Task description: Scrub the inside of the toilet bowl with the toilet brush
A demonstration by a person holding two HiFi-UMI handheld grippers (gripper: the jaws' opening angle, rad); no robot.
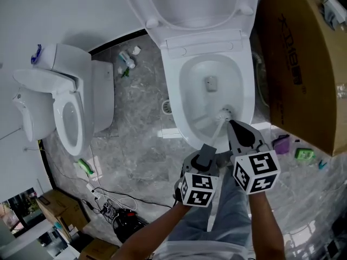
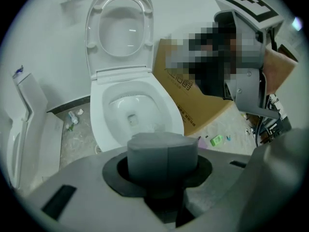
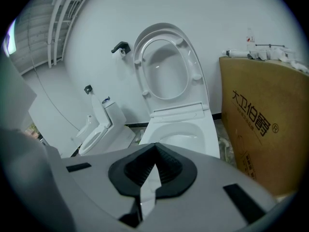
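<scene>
Nearest the person, the left tool (image 2: 162, 151) is clenched around the thick grey handle (image 2: 161, 140) of the toilet brush (image 1: 219, 125). Just beside it at 3 o'clock, the right tool (image 3: 154, 149) has its jaws pressed together at the tips. A thin white sliver shows in the slit behind them, and what it is cannot be told.

From the head view, the brush's long axis runs from the grey handle at 7 o'clock up to its head at 1 o'clock. Its slim white shaft (image 1: 214, 136) slants away from the person and down past the near rim. The brush head (image 1: 225, 112) points into the toilet bowl (image 1: 190, 83), low on the inner wall at about 5 o'clock, with the right tool's tips just beside it.

Beyond the bowl, at 12 o'clock, the seat and lid (image 1: 192, 1) stand raised. A large cardboard box (image 1: 303, 64) stands just beside the toilet at 3 o'clock. Well apart at 9 o'clock is a second white toilet (image 1: 68, 110).
</scene>
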